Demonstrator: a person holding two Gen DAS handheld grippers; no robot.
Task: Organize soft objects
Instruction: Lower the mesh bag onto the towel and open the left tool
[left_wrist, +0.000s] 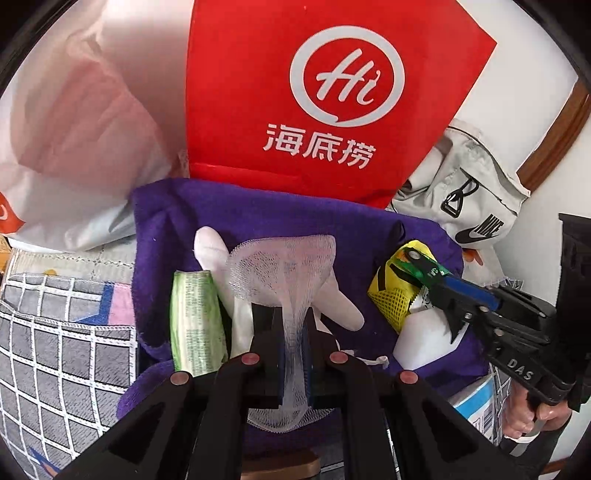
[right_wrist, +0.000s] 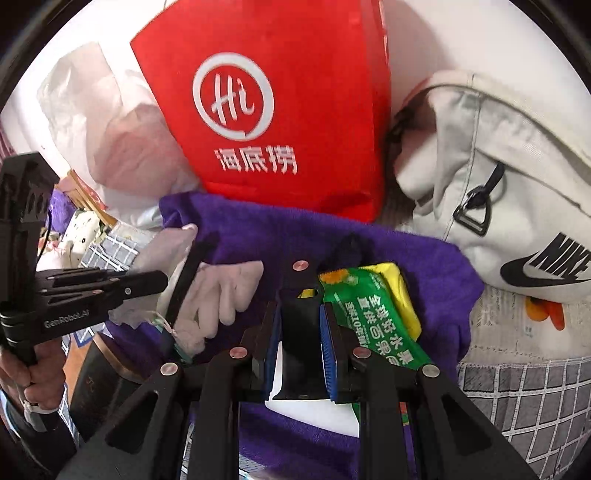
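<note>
Mesh sleeve (left_wrist: 284, 280), white and limp, hangs pinched between the pads of my left claw (left_wrist: 293, 354), which is pressed nearly shut on it; the netting fans out ahead of the fingertips and trails back under them. My right claw (right_wrist: 301, 354) is clamped on the green label (right_wrist: 364, 321) of a yellow net bag (right_wrist: 400, 291); from the left view its tip sits off to the right of mine, with that yellow net just beyond it.

Both claws point down over a purple towel (left_wrist: 258, 214) spread just ahead and beneath. I judge the step in hand to be laying these two soft pieces onto the towel, which serves as the gathering spot. On it already, just ahead of my left claw, lie a white glove (left_wrist: 212, 247) and, to its left, a green-and-white packet (left_wrist: 195, 321); a white sheet (left_wrist: 424, 332) lies under the right claw.

Next move, as I read it: lower each piece until it rests on bare purple cloth, then let the jaws part without dragging the netting back.

Beyond the towel stand a red bag (left_wrist: 314, 92), a white plastic bag (left_wrist: 74, 129) to its left, and a grey Nike bag (left_wrist: 476, 206) to its right. I cannot see inside any of them.
</note>
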